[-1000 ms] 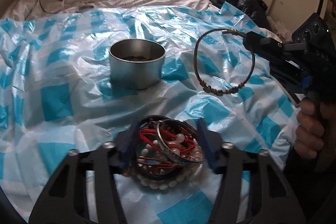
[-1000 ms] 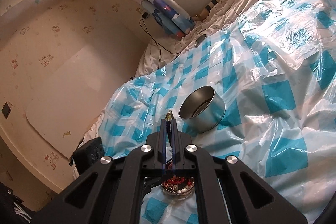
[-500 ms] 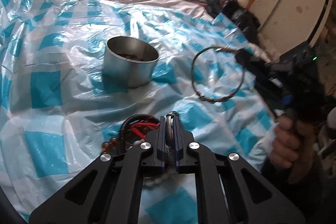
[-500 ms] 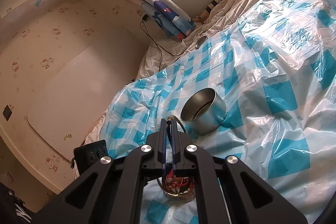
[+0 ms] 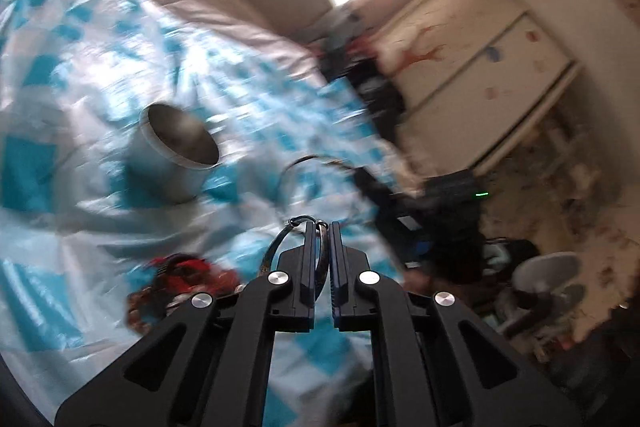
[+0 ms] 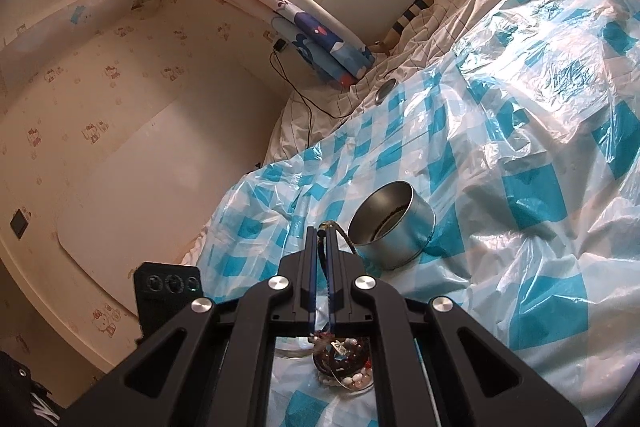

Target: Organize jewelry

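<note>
Between my left fingers: my left claw (image 5: 320,227) is pressed together on a thin dark bangle (image 5: 276,253), which loops out to the left of the tips and runs back down between the pads.
Between my right fingers: my right claw (image 6: 322,233) is pinched on a cord bracelet (image 6: 344,237); its metal end pokes out at the tips and the cord curves off to the right, toward the tin.
Below my left claw: the pile (image 5: 176,281) of red cord and beads lies on the sheet (image 5: 80,211), down and to the left of the fingers, apart from the bangle I hold. The view is smeared, so I cannot say whether the bangle is fully clear of the pile.
Below my right claw: the same pile (image 6: 344,363) shows under the frame, with white and dark beads in it.
Tin: the tin (image 6: 394,223) stands upright on the sheet just beyond my right tips, a little to their right; from my left side the tin (image 5: 176,155) is up and to the left, well apart from the bangle.
In the tin: a dark curve lies along the inner bottom edge, likely a piece already put away, though I cannot make it out.
Done: by my reckoning, little is stored so far; two pieces are picked and in hand.
Left: both held pieces have yet to go in the tin, and most of the pile waits on the sheet.
Closest drop: the bracelet, as my right claw sits nearest the tin's mouth.
</note>
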Action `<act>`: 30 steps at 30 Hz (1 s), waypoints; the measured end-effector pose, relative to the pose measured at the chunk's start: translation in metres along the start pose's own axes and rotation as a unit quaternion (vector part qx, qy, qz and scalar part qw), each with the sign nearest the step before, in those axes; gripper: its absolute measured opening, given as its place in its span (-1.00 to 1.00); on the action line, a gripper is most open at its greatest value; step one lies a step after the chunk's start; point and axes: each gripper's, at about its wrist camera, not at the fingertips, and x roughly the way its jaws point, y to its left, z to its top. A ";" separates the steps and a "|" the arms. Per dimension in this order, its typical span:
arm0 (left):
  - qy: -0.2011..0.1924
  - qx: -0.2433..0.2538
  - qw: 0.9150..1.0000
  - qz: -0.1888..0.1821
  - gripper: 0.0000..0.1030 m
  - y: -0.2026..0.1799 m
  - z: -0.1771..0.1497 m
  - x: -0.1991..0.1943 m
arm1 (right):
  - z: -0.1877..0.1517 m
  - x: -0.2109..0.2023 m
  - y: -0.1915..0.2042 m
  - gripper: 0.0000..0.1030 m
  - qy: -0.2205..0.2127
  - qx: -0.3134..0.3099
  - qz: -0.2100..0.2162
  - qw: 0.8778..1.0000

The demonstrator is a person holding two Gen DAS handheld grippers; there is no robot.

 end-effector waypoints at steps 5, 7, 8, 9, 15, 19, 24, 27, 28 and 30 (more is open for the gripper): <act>-0.012 -0.026 1.000 0.006 -0.91 0.011 0.006 -0.001 | 0.001 -0.002 0.001 -0.90 -0.003 0.000 0.002 1.000; -0.015 -0.013 1.000 0.009 -0.91 0.007 0.011 -0.001 | 0.001 -0.002 0.000 -0.90 -0.004 0.002 0.002 1.000; -0.015 -0.010 1.000 0.013 -0.91 0.006 0.014 0.000 | 0.001 -0.002 0.001 -0.90 -0.004 0.002 0.001 1.000; -0.014 -0.006 1.000 0.019 -0.91 0.007 0.015 0.001 | 0.001 -0.002 0.000 -0.90 -0.003 0.001 0.001 1.000; 0.044 0.031 0.991 0.125 -0.86 0.011 0.008 0.022 | 0.002 -0.001 -0.003 -0.86 0.002 -0.001 -0.017 1.000; 0.090 0.055 0.974 0.201 -0.11 0.015 -0.004 0.043 | 0.002 0.000 -0.004 -0.86 0.004 -0.001 -0.018 1.000; 0.112 0.067 0.964 0.231 -0.02 0.021 -0.011 0.053 | 0.002 0.000 -0.003 -0.85 0.004 0.000 -0.017 1.000; 0.129 0.074 0.962 0.228 -0.48 0.021 -0.016 0.058 | 0.001 0.001 -0.003 -0.85 0.004 0.001 -0.017 1.000; 0.132 0.080 0.961 0.231 -0.53 0.020 -0.017 0.059 | 0.001 0.000 -0.003 -0.85 0.004 -0.001 -0.018 1.000; 0.141 0.088 0.955 0.244 -0.80 0.019 -0.020 0.059 | 0.001 0.000 -0.003 -0.85 0.004 -0.001 -0.018 1.000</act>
